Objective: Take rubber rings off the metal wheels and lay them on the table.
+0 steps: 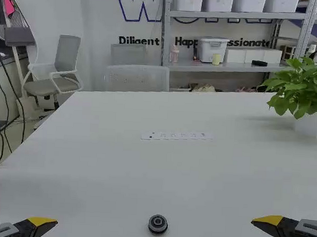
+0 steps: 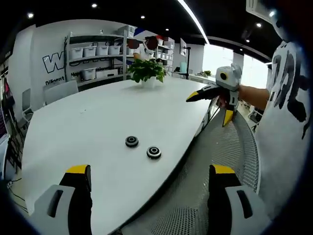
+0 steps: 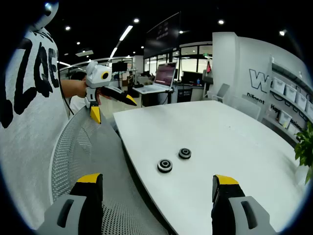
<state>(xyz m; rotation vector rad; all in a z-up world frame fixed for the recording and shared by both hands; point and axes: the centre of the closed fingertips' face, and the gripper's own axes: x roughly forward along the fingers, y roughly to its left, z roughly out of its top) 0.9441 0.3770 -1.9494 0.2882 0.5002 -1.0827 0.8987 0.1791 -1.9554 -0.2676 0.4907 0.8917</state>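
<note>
Left tool (image 2: 150, 171) and right tool (image 3: 157, 178) each stand with jaws wide apart and nothing between them. They are held low at the near edge of the worktop (image 1: 145, 171), one to the left and one to the right. By my reading the task has not begun. One metal wheel (image 2: 153, 152) and a second wheel (image 2: 131, 141) lie flat just beside each other on the worktop, and each looks to carry its dark rubber ring (image 1: 150, 224) around the rim, though the wheels are too small to be certain. I see no loose ring lying on the worktop, so both rings are left to pull off and lay down. In the head view a wheel sits close to the near edge, roughly midway between the two tools and well apart from both. From either gripper view the pair lies ahead of the open jaws and somewhat toward the far side, with neither tool touching a wheel.
</note>
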